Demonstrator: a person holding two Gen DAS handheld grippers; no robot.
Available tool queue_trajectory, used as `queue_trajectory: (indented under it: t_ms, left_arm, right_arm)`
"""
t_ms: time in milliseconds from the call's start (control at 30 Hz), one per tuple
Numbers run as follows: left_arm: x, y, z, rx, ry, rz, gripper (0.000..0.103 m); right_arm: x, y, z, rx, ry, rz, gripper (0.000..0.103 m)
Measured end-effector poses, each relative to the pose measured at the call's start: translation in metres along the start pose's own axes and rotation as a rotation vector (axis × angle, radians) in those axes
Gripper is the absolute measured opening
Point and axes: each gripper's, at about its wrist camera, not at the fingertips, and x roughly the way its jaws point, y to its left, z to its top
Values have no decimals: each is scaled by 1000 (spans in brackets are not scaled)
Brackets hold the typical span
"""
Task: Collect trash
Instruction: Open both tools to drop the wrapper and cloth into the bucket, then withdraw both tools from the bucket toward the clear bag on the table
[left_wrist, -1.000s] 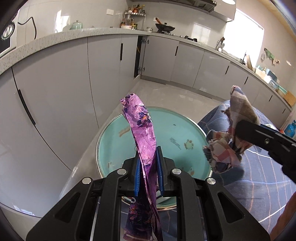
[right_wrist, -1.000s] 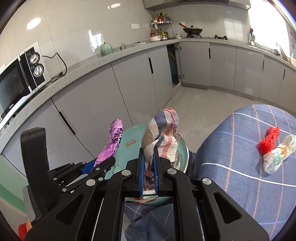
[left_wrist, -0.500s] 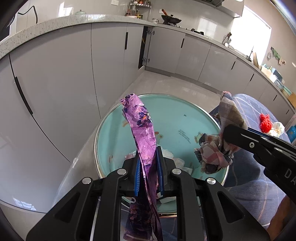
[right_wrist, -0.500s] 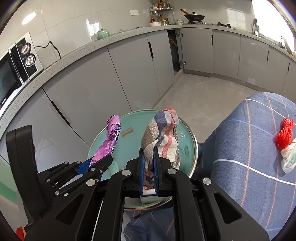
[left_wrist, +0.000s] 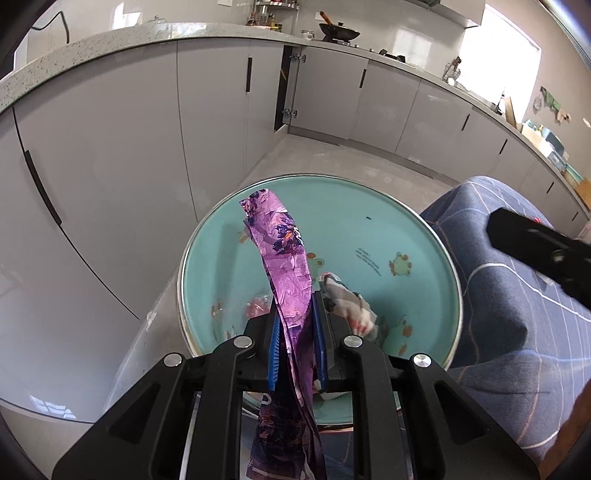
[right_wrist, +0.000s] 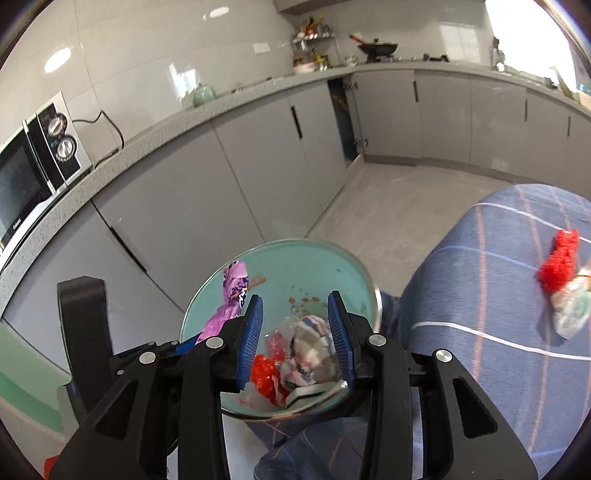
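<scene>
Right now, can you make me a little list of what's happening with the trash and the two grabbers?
left gripper: shut on the purple wrapper, held over the basin
right gripper: jaws have just been opening, nothing pinched between them
checked cloth: lying loose in the teal basin
also in basin: red scrap, clear plastic
left on blue tablecloth: red tassel beside a crumpled clear bag
place: kitchen, grey cabinets behind
</scene>
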Motion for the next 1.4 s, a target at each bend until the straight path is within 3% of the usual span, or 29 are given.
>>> queue_trajectory:
  t_ms: [167, 200, 233, 300, 467, 733, 1400]
  left_arm:
    - [-4, -6, -5, 20, -6, 18, 20]
    - [-5, -7, -5, 27, -8, 28, 33]
    - [-8, -7, -5, 28, -15, 43, 58]
    - [-15, -9, -6, 29, -50, 72, 74]
    - [-31, -16, -7, 53, -87, 102, 78]
    - [-65, -36, -9, 75, -163, 123, 96]
    - [-109, -78, -18, 118, -239, 122, 97]
  right_arm:
    - [-23, -4, -9, 15, -48, -23, 40]
    - [-26, -5, -10, 15, -56, -30, 41]
    - [-31, -6, -13, 18, -67, -38, 43]
    - [-39, -10, -16, 25, -88, -53, 49]
    - [-58, -20, -23, 40, -127, -92, 50]
    - [-87, -44, -33, 97, -165, -134, 51]
    - [-137, -77, -49, 161, -232, -193, 58]
